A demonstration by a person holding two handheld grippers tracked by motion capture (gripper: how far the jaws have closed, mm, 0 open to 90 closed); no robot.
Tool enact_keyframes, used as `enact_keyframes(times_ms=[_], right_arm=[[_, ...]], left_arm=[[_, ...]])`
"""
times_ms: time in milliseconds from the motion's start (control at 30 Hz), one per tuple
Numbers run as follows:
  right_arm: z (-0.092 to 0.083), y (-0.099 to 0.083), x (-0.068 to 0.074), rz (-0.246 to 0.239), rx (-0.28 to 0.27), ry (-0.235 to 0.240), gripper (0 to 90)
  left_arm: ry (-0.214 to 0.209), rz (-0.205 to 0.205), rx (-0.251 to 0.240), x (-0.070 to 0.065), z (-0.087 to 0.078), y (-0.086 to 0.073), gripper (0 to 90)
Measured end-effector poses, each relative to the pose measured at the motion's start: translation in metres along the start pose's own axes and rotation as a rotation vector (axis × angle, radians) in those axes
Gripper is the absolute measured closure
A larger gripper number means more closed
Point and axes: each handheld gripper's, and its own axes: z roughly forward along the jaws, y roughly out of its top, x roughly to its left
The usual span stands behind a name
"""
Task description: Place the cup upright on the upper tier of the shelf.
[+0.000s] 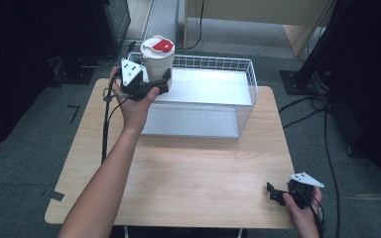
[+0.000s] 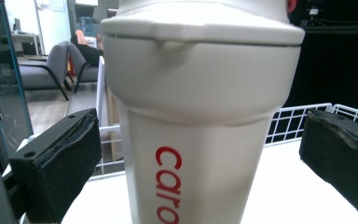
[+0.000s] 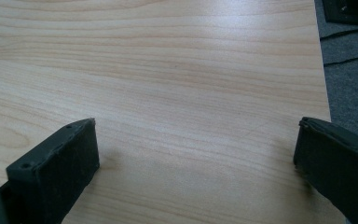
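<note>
Grey carpet floor [image 1: 20,163], black cables [image 1: 327,148] trailing right, grey chair [image 2: 58,63] in bright room behind

Tabletop [image 1: 188,178]: carries one wire basket [image 1: 245,74] along its far edge, reaching from near the far left corner most of the way toward the far right corner.
Cup [image 1: 157,62]: upright in the basket's far left corner, lid on top.
Left gripper [image 1: 159,85]: at the basket's left end, one jaw on each side of the cup, apart from its wall.
Right gripper [image 1: 276,193]: over the near right corner of the tabletop, well apart from the basket.
</note>
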Motion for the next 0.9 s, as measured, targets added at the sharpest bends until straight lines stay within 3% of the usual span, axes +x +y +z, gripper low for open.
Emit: enact_keyframes(times_ms=[900], right_arm=[[0.001,0.000,0.002,-0.011,0.006,-0.013,0.0]], left_arm=[[0.004,0.012,0.007,0.012,-0.025,-0.016,0.0]])
